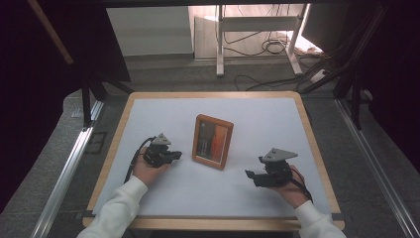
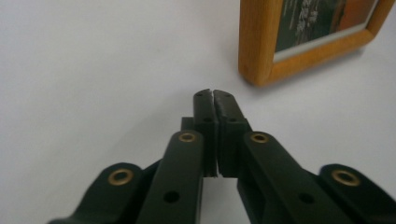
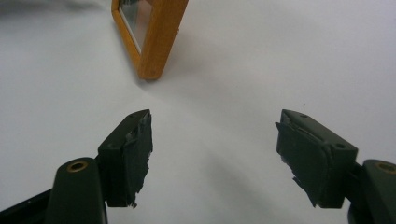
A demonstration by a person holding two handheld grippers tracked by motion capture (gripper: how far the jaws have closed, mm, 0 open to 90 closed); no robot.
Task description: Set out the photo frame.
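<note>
- A picture frame with a wooden border stands near the middle of the white worktop, leaning back a little, its dark and orange picture facing the near edge.
- The left claw sits just left of the picture frame, near it but apart; in the left gripper view its two black jaws are clenched pad against pad with nothing between them, the tips pointing at bare worktop just short of the frame's lower corner.
- The right claw rests to the right of the frame and nearer the person, well apart from it; in the right gripper view its jaws stand released and wide, with only white surface between them and the frame's edge farther off to the left.
- Nothing lies between either claw and the frame.
- The worktop is a white sheet with a light wooden rim.
- Beyond the far edge are a grey floor, the legs of a white stand and loose black cables.
- Metal rails run along the floor on both sides, and dark curtains close in the left and right.
</note>
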